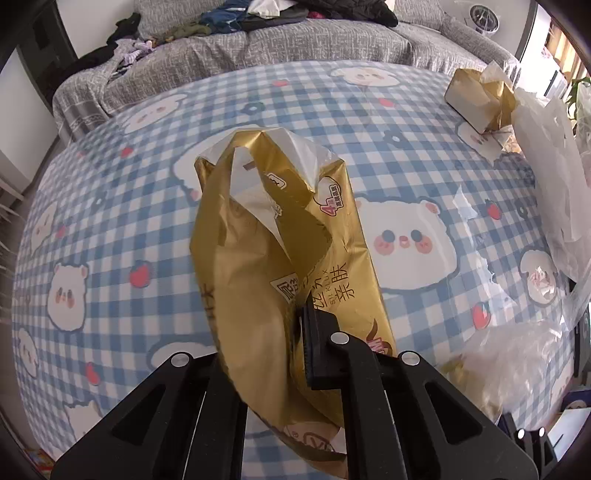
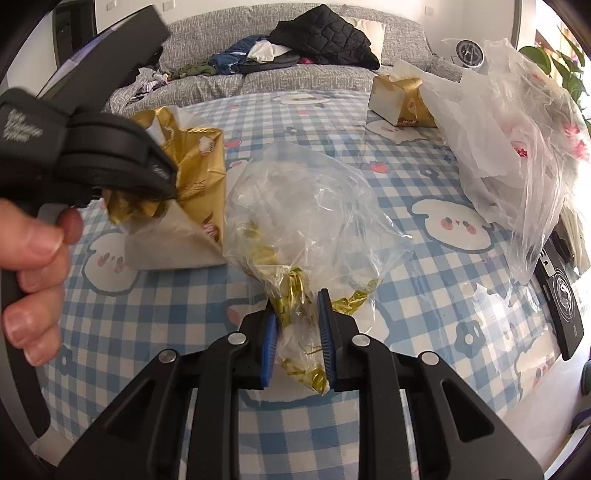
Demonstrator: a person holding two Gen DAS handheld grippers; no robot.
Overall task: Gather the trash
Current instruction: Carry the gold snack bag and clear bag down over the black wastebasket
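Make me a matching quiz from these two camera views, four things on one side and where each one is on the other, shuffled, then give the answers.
Things:
1. gold tissue wrapper
2. clear plastic bag
3. gold tissue pack
4. black quilted jacket

Places:
A. clamped in the right gripper
B. on the grey sofa
C. clamped in the left gripper
D. standing at the far side of the checked tablecloth

Pairs: 1-C, 2-A, 3-D, 4-B
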